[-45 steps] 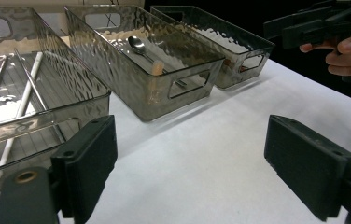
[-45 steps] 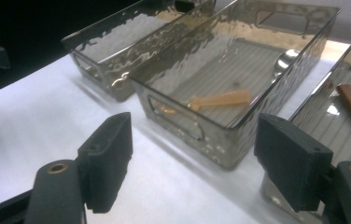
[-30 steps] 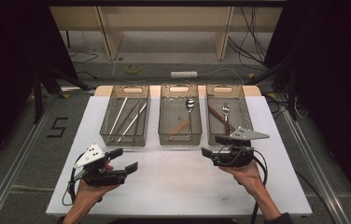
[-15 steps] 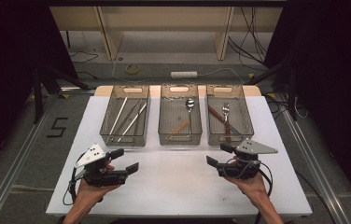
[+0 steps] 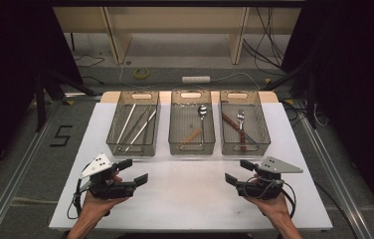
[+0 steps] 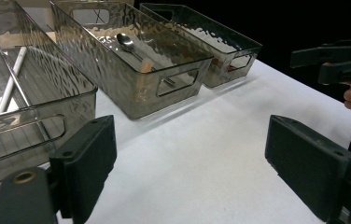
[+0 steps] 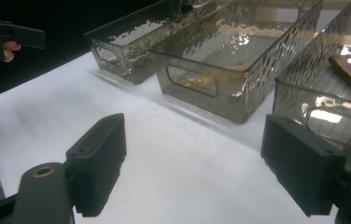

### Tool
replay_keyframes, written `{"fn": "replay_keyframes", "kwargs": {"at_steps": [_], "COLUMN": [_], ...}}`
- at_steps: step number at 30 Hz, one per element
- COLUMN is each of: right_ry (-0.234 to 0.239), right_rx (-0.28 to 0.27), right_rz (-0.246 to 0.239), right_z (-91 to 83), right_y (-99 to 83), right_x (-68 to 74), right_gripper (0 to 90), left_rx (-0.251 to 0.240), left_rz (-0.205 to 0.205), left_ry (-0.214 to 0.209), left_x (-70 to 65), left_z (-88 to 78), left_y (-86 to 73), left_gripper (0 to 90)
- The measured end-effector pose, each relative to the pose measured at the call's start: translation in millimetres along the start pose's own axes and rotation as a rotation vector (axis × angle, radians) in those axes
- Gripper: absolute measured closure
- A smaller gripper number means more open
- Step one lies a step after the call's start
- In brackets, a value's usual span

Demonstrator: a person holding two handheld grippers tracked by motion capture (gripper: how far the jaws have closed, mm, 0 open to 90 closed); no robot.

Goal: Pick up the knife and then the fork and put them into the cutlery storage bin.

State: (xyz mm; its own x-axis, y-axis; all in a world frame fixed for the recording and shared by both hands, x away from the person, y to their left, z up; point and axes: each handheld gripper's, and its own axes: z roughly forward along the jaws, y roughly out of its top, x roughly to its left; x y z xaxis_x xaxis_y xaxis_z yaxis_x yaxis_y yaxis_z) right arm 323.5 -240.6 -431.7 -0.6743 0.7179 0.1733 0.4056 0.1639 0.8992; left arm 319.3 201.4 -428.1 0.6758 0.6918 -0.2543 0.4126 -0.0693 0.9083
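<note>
- A white power strip (image 5: 196, 79) lies on the floor in the upper middle of the frame, beyond the surface.
- A yellow tape roll (image 5: 141, 73) sits to its left.
- A "5" mark (image 5: 61, 135) shows at centre left.
- Cables (image 5: 267, 37) trail at upper right.
- Wooden shelf legs (image 5: 117, 32) stand at top.

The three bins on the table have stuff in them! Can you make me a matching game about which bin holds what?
Things:
1. left bin
2. middle bin
3. right bin

What lies inside:
a. one spoon with a wooden handle
b. long thin sticks
c. a fork and a brown-handled piece

Pairs: 1-b, 2-a, 3-c
</note>
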Motion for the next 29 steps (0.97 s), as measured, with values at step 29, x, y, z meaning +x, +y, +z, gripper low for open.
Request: {"fn": "replay_keyframes", "kwargs": {"at_steps": [29], "right_ry": [-0.034], "right_rx": [0.009], "right_rz": [0.002], "right_z": [-8.8], "right_y": [-6.9], "right_x": [1.1], "right_gripper": [22.1], "left_rx": [0.009], "left_rz": [0.0], "left_ry": [-0.01], "left_x": [-0.4], "left_z": [0.9], "left_y": [-0.2], "left_gripper": [16.1]}}
